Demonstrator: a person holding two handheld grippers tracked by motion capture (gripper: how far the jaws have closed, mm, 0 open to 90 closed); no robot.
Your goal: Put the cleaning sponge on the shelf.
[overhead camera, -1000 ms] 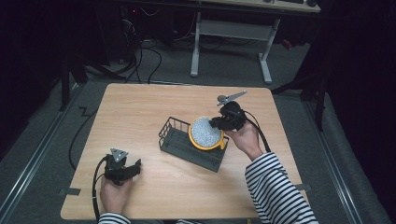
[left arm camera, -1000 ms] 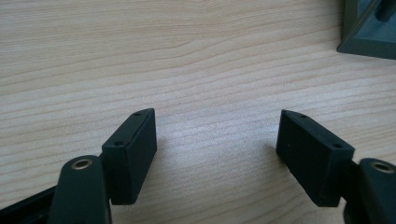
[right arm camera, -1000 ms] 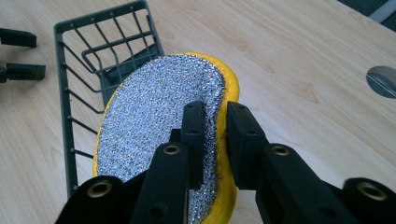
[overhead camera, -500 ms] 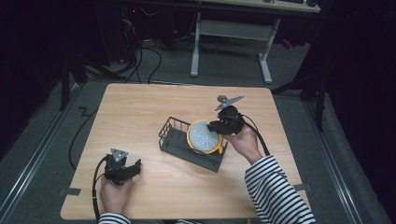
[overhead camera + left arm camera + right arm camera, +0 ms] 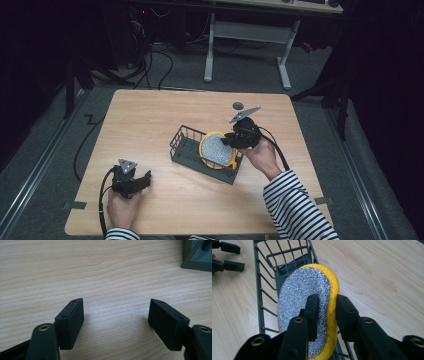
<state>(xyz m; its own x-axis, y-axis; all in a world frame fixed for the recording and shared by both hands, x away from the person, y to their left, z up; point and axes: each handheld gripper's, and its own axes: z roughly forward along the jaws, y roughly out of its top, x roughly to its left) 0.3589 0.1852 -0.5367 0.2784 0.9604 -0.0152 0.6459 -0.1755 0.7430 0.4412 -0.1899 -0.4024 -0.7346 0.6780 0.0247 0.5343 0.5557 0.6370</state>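
A dark wire basket (image 5: 202, 152) sits near the middle of the pale wooden surface (image 5: 150, 115), and everything else is best placed against it. The right tongs (image 5: 235, 142) are at the basket's right end, held in the person's right hand (image 5: 260, 155), whose striped sleeve (image 5: 295, 202) runs off toward the near edge of the surface. In the right gripper view these tongs (image 5: 327, 312) are closed tight on a round scrubbing sponge (image 5: 308, 307): one jaw presses the glittery silver face, the other the yellow rim behind it. The sponge stands on edge, tilted, over the basket's right end; its lower part dips inside the basket (image 5: 269, 277), though I cannot tell whether it touches the wire floor. From the high view the sponge (image 5: 215, 149) shows its silver face up and toward the left.

The left tongs (image 5: 145, 179) lie well apart from the basket, nearer the person and to its left, gripped by the left hand (image 5: 122, 205) low over the surface. In the left gripper view their jaws stand wide apart with nothing between them (image 5: 116, 317) but bare wood, and a corner of the basket (image 5: 197, 255) shows at the upper right.

A small dark round spot (image 5: 238, 105) lies on the surface beyond the basket, on the far side of the right tongs.
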